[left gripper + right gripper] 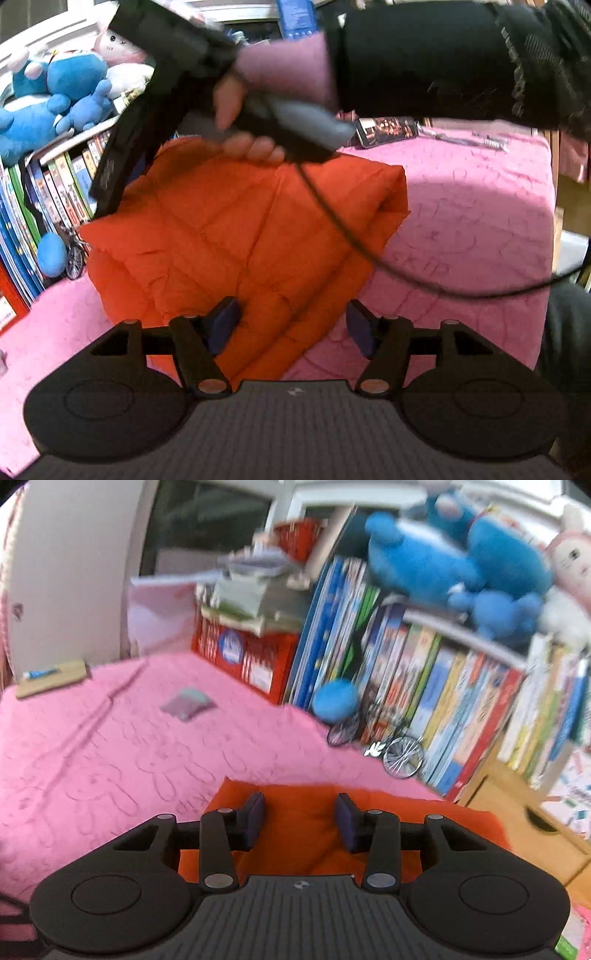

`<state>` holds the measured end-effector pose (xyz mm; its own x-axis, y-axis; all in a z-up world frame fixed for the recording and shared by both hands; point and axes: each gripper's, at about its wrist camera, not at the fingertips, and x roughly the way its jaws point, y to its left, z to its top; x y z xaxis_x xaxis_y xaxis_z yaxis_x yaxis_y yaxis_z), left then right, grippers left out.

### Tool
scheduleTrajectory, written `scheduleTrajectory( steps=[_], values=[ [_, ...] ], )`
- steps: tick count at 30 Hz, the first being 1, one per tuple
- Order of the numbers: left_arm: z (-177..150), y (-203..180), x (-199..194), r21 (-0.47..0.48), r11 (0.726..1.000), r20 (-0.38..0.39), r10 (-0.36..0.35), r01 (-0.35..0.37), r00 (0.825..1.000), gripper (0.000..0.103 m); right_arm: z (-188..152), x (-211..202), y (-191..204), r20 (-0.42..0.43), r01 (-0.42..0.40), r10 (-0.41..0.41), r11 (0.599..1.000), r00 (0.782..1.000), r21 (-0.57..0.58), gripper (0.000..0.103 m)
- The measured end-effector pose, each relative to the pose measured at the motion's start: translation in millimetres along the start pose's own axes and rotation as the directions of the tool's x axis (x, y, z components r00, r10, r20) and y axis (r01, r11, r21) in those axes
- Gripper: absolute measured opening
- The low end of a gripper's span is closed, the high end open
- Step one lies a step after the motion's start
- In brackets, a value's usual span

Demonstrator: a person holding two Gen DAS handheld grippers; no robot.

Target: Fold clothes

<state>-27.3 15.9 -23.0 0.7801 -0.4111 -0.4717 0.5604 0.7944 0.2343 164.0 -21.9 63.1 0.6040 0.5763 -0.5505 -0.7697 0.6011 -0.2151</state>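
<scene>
The orange puffy jacket [236, 236] lies folded on the pink cover [461, 229] of the table, near a row of books [55, 199]. The left gripper [291, 325] hangs over the jacket's near edge with its jaws open and nothing between them. The right gripper [300, 821] is above the jacket too, jaws apart and not pinching the cloth. A hand [240, 122] holds its handle. Blue plush toys [443, 565] sit on top of the books.
</scene>
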Motion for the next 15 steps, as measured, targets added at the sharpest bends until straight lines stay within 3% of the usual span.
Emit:
scheduleTrajectory(
  steps=[7, 15],
  values=[
    [-1.3, 7.9, -2.3, -0.039, 0.999, 0.020, -0.030, 0.031, 0.999, 0.064, -19.5, 37.2, 6.8, -0.083, -0.009, 0.008, 1.000, 0.997, -0.009, 0.043],
    [1.8, 7.8, 4.2, -0.051, 0.998, -0.019, -0.034, 0.033, 0.999, 0.067, -30.9, 49.9, 21.8, -0.067, 0.051, -0.055, 0.997, 0.996, -0.051, 0.043]
  ],
)
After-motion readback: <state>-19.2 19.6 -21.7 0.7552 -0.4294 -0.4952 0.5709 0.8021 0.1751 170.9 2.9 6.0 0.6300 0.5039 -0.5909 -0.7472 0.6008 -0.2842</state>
